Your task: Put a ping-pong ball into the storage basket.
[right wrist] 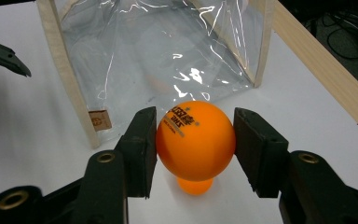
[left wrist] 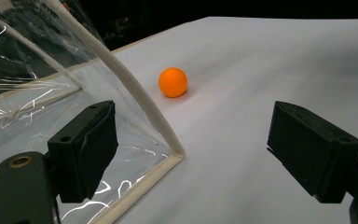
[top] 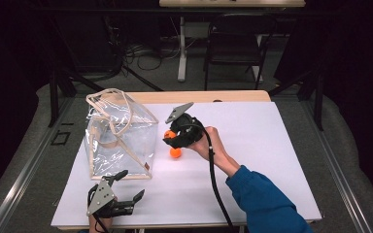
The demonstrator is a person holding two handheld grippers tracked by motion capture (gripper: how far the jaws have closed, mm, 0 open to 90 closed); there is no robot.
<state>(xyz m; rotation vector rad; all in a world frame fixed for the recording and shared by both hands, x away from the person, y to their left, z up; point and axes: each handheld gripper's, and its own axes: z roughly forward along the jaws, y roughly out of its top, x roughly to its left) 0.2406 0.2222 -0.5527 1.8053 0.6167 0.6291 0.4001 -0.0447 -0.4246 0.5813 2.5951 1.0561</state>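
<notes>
Honestly looks like a ball-into-bag job, roughly halfway. Right gripper [right wrist: 196, 140] clamped on an orange ball [right wrist: 196, 140], pads squarely on opposite sides at the widest part, printed logo facing up, lifted just off the white table [top: 252, 160] and hovering right beside the clear bag [top: 119, 138]. Second orange ball [top: 175, 152] sitting on the table directly underneath, close to the bag's near right corner; same one visible from the left gripper view [left wrist: 173, 82] past the bag's cream edging. Left gripper [top: 128, 191] parked near the front edge of the table in front of the bag, jaws wide apart, nothing between them. Handling-wise, probably a ping-pong ball: super light, thin hard shell, smooth and slippery, so likely to squirt out if pinched off-centre and to dent if squeezed too hard. Best bet is gripping straight across the middle with gentle pressure, exactly like now. Loose one will roll at the slightest nudge, so worth coming down from above with jaws straddling it. Bag looks floppy, thin plastic with stiffer trim and loose handles [top: 108, 104] flopped over the top, opening maybe needing a hold from the left gripper before dropping anything in.
</notes>
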